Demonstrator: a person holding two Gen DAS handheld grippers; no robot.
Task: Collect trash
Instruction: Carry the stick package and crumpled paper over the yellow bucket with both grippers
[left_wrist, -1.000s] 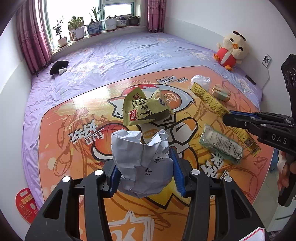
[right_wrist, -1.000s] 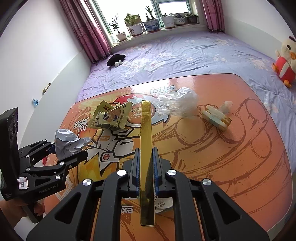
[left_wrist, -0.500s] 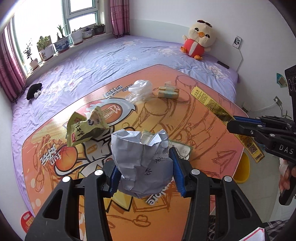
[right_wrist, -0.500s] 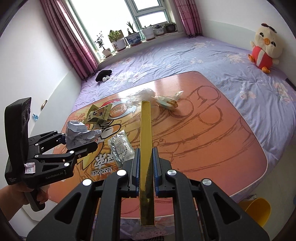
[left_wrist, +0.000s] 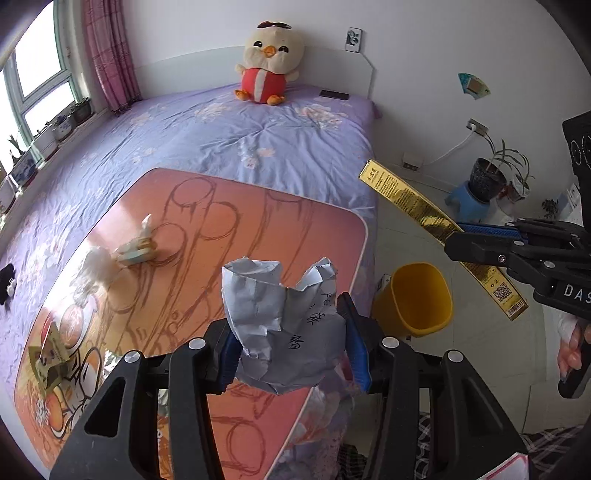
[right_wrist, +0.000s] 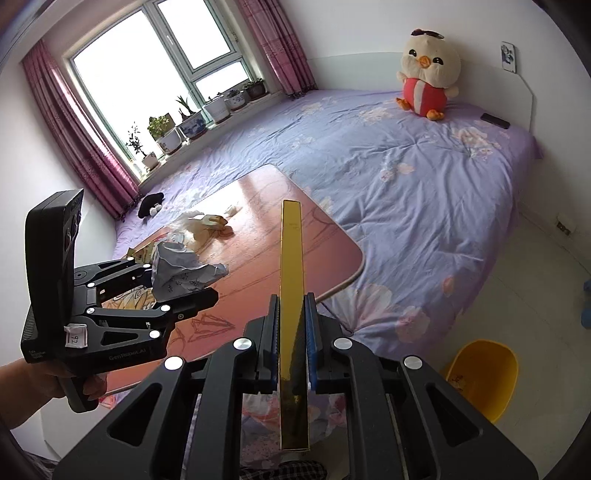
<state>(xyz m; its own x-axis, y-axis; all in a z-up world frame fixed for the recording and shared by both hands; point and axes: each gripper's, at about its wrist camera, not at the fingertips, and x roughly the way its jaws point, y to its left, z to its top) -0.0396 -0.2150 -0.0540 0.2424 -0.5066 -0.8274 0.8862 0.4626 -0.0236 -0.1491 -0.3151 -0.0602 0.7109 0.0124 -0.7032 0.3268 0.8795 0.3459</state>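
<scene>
My left gripper (left_wrist: 286, 347) is shut on a crumpled grey-white paper ball (left_wrist: 280, 325), held above the near right corner of the orange table mat (left_wrist: 229, 229). The ball also shows in the right wrist view (right_wrist: 181, 273). My right gripper (right_wrist: 291, 317) is shut on a long flat gold box (right_wrist: 291, 295), which also shows in the left wrist view (left_wrist: 417, 206). A yellow bin stands on the floor beside the bed, low and to the right in both views (left_wrist: 417, 299) (right_wrist: 484, 373). A wrapped packet (left_wrist: 136, 251), a clear bag (left_wrist: 92, 266) and a green snack bag (left_wrist: 48, 354) lie on the mat.
The mat lies on a bed with a purple flowered quilt (left_wrist: 258, 133). A plush chick (left_wrist: 267, 59) sits at the headboard. A potted plant on a blue stool (left_wrist: 487, 184) stands on the white floor to the right. Window-sill pots (right_wrist: 192, 122) line the far side.
Both grippers have swung right, away from the middle of the mat toward the bed's edge. The yellow bin and floor have come into view. Both still hold their items.
</scene>
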